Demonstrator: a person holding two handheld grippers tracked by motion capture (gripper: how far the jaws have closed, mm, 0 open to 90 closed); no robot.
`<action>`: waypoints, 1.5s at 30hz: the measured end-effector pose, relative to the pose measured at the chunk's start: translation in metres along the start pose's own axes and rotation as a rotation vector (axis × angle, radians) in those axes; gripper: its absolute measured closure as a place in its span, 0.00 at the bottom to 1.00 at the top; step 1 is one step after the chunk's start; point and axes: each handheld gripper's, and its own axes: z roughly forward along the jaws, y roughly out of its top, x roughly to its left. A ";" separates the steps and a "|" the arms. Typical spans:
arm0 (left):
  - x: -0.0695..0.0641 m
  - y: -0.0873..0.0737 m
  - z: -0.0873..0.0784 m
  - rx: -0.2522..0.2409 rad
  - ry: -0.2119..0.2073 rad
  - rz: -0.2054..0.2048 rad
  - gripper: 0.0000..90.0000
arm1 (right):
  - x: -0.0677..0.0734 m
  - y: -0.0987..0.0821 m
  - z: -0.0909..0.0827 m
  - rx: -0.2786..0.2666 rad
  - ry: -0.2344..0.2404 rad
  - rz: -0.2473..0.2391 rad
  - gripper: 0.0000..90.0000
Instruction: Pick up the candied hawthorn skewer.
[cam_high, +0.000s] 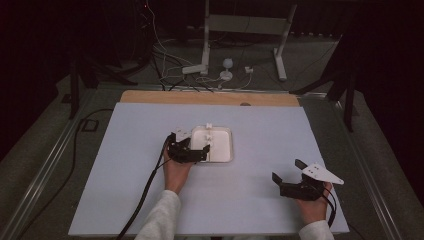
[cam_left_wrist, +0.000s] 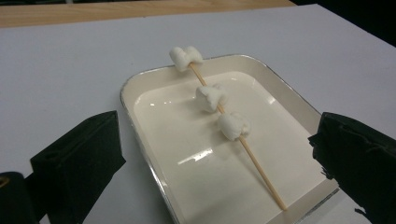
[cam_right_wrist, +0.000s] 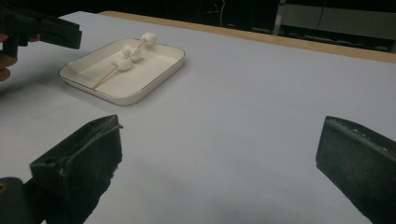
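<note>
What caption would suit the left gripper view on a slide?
Open left tool facing a white rectangular tray holding a wooden skewer with three white marshmallows.

Your high view is dim: the worktop (cam_high: 260, 165) is the one lit patch, and the room around it sinks into near black. Light falls from above, leaving a glare streak on the tray (cam_left_wrist: 154, 154) floor in your left gripper view. Soft shadows sit under the tray rim. Close up, your black jaws look blurred and lose detail.
</note>
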 end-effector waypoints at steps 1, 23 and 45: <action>-0.001 -0.001 0.001 0.004 -0.001 0.000 0.03 | 0.000 0.000 0.000 0.000 0.000 0.000 0.00; -0.025 -0.004 0.028 0.195 0.046 0.047 0.54 | -0.001 0.000 -0.001 -0.001 -0.003 0.003 0.00; -0.011 0.003 0.020 0.236 0.050 -0.059 1.00 | -0.001 -0.001 -0.001 0.001 -0.001 0.001 0.00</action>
